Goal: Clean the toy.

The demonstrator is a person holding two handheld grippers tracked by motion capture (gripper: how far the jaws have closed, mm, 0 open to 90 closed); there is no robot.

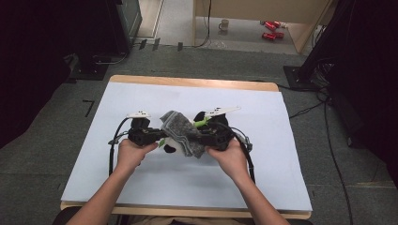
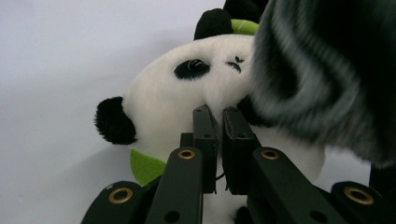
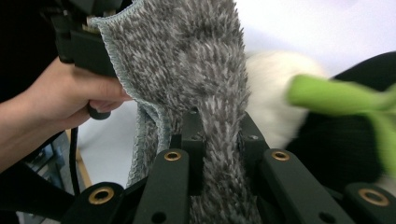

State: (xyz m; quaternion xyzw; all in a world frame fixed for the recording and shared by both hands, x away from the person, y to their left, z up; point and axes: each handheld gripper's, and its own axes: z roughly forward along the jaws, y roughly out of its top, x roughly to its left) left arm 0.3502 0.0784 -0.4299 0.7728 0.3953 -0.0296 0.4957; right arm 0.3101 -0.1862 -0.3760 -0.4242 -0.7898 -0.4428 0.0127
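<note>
Left hand (image 1: 133, 152), right hand (image 1: 231, 157): at the near middle of the table (image 1: 141, 187), one gripper each.
Left gripper (image 2: 219, 116): jaws closed, pinching the panda's (image 2: 177, 98) white plush.
Right gripper (image 3: 219, 126): jaws clamped on a fold of grey cloth (image 3: 187, 60).
Panda: mid-table between the grippers, cloth draped over it.
Mug (image 1: 224, 24), red cans (image 1: 271, 29): on the floor beyond.

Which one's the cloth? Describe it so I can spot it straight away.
Start at the white table: near its middle, the two grippers meet over a panda toy. The cloth is the fuzzy grey piece draped over the toy, pinched in the right gripper. Its speckled grey pile sets it apart from the toy's black, white and green.
</note>
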